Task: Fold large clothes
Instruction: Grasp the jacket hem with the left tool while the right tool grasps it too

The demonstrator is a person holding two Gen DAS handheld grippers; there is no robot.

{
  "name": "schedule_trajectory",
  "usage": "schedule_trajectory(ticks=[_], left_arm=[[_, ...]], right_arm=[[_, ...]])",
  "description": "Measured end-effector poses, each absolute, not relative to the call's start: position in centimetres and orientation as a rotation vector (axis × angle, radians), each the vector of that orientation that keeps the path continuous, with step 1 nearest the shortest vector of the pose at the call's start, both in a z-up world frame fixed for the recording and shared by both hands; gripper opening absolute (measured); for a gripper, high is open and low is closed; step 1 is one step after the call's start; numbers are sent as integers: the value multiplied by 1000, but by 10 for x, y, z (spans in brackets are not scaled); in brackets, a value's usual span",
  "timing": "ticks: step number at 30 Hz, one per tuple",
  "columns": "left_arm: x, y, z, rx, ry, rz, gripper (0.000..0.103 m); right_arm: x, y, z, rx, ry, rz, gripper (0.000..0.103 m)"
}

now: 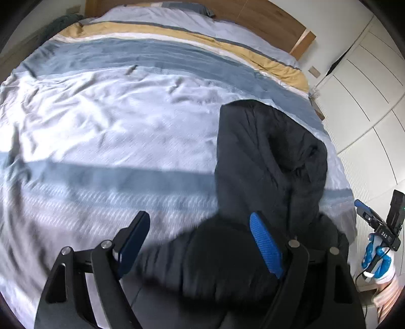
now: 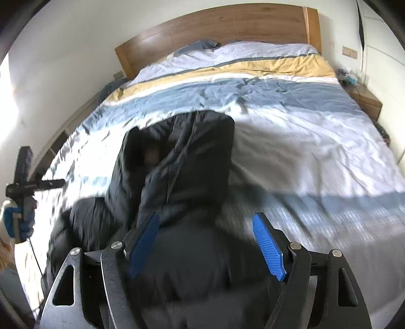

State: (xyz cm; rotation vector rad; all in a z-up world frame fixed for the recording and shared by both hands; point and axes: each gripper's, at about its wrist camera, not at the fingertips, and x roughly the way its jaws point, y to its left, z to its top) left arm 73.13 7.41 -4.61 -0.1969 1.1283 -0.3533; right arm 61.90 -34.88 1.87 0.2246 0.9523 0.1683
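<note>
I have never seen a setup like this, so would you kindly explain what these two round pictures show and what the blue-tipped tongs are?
No robot arm here: a person holds a two-finger gripper in each hand, each with a fisheye camera looking along its fingers. The left wrist view shows the left gripper, the right wrist view the right gripper. Both stand open and hold nothing. A black padded jacket lies crumpled on the striped bedcover of a bed with a wooden headboard. Each view catches the other gloved hand at its edge; here, the right hand.
</note>
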Motion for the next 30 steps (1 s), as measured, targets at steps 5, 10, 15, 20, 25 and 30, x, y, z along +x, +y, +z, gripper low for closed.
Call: schedule_trajectory(ticks=[5,10,15,20,25,30], left_arm=[[783,49,-68,-350,1120,-396,81],[815,21,-89,-442,1133,-424,81],[838,3,-114,-488,1165,-409,81],[843,-8,-138,-496,1208,-334,77],[841,-25,-144,-434,1253,-331,15],[825,-33,-125,-349,1218,-347,7]], right_arm=[[669,-360,3,345,936,154,80],[705,-375,-12,494,905,119,82],[733,-380,-31,543,920,78,82],[753,-375,-52,530,985,57,81],[764,-354,-54,404,1052,51,30],[751,-339,-34,285,1050,66,10]])
